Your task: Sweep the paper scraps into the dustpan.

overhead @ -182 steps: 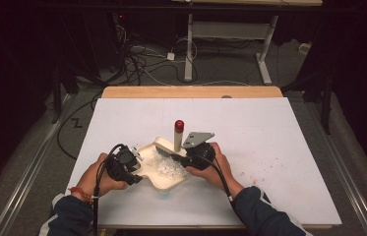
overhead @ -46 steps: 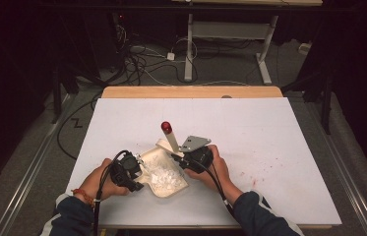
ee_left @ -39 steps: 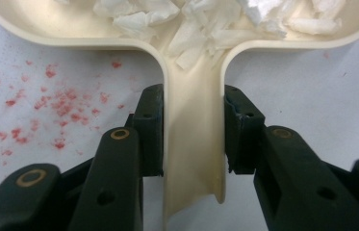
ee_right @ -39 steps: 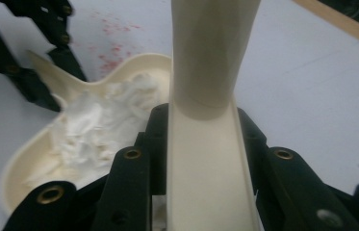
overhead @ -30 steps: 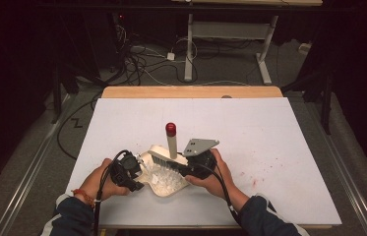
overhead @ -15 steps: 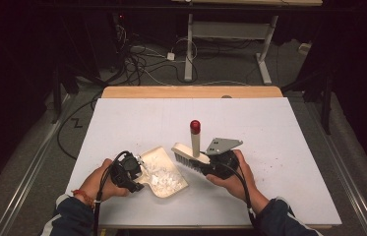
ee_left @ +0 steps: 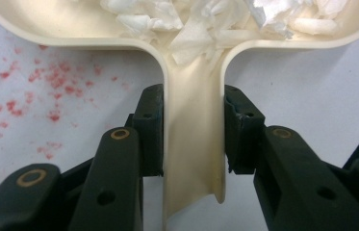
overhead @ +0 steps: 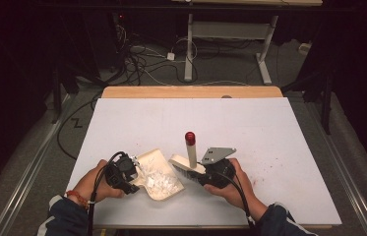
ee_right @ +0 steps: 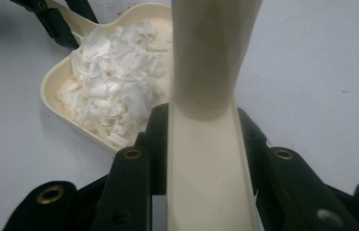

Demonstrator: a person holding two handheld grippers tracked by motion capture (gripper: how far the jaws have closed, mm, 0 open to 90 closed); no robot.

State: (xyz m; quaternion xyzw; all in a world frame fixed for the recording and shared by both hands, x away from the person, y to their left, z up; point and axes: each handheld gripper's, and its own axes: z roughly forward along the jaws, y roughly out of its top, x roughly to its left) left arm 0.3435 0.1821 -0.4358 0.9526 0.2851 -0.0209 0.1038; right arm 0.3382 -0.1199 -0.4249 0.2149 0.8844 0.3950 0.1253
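Since half second earlier, I saw right gripper [overhead: 205, 173] carry brush [overhead: 189, 160] slightly back toward dustpan [overhead: 159, 174]; brush now just beside pan's right edge, handle upright. Left gripper [ee_left: 192, 139] unmoved, clamped on dustpan handle. Right gripper clamped on brush. Dustpan lay flat on table [overhead: 279, 132], holding heap of white paper scraps [ee_right: 112, 96].

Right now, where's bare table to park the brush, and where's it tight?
Free: the far half of the white table, beyond the brush, and the right side past the right gripper, faintly red-speckled. Left edge strip beside the left gripper is narrow. Crowded: near centre, where the dustpan of paper scraps sits between both grippers.
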